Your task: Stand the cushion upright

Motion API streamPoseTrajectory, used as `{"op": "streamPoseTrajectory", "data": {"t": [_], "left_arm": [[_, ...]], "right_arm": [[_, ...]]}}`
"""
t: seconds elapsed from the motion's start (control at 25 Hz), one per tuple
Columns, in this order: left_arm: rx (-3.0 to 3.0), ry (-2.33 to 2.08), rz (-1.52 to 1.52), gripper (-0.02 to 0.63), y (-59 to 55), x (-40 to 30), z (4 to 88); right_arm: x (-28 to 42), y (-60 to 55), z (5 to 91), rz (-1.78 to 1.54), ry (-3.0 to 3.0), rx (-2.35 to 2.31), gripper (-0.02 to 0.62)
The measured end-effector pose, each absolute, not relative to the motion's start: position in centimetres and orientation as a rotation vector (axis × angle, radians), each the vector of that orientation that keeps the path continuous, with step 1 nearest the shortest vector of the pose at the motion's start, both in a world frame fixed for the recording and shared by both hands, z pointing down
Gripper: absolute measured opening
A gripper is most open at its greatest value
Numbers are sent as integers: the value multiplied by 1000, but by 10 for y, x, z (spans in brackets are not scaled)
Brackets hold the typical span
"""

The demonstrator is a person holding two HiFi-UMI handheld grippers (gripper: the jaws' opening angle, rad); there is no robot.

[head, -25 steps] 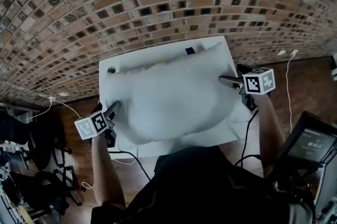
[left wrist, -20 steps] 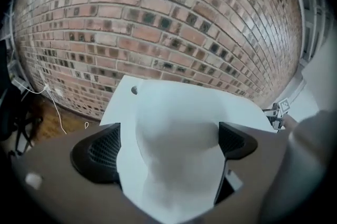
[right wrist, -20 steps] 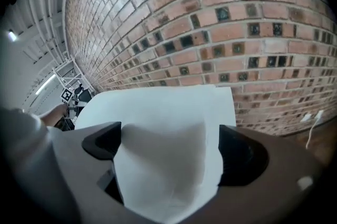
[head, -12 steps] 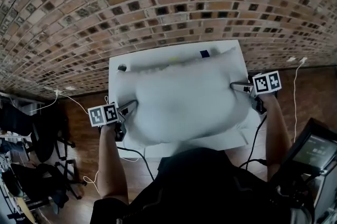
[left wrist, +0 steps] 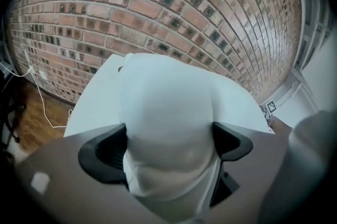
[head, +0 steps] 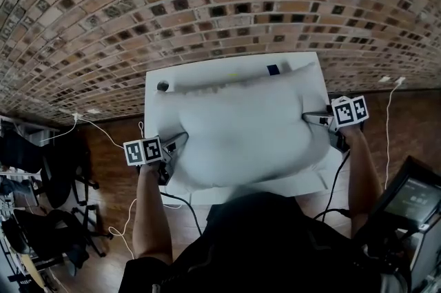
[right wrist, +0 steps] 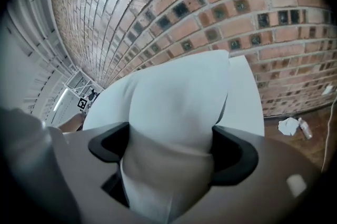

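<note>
A large white cushion covers most of the small white table, its far edge near the brick wall. My left gripper grips its near-left corner and my right gripper its right edge. In the left gripper view the cushion bulges between the two dark pads of the left gripper, pinched at both sides. In the right gripper view the cushion is squeezed the same way in the right gripper. Both sets of jaws have just been closing on the cushion.
A small dark round object and a small dark blue item sit at the table's back edge. The brick wall stands right behind. Cables trail on the wooden floor, a dark chair stands left, a screen right.
Both grippers have come down with the cushion between their jaws. The left gripper has rolled so that its marker cube faces up more. The cushion sits lower over the table.
</note>
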State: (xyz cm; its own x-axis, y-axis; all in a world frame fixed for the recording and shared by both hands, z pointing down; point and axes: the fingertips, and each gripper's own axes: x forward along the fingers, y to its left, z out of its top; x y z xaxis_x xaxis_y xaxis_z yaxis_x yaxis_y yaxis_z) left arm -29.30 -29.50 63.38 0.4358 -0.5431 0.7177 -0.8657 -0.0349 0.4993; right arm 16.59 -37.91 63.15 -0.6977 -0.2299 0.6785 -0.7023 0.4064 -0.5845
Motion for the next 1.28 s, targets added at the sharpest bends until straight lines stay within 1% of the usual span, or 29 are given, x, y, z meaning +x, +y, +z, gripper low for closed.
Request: {"op": "streamPoseTrajectory", "data": {"t": [0.08, 0.24, 0.4, 0.64, 0.88, 1.04, 1.28], "left_arm": [[1716, -1222, 411, 481, -294, -291, 632], [1732, -1202, 395, 440, -293, -284, 626], [1777, -1184, 388, 346, -294, -277, 616], [1850, -1261, 419, 260, -296, -278, 600], [1919, -1328, 391, 206, -297, -280, 580], [1990, -1371, 366, 206, -303, -278, 563], [2100, -1423, 352, 187, -320, -277, 538]], "right_arm": [[163, -377, 629, 1241, -2172, 774, 462], [161, -375, 624, 1217, -2178, 773, 379], [157, -375, 617, 1184, -2205, 773, 326], [146, -371, 591, 1057, -2267, 777, 244], [143, -373, 569, 936, -2304, 816, 212], [141, -376, 559, 880, -2328, 883, 206], [135, -391, 532, 754, -2400, 965, 189]]}}
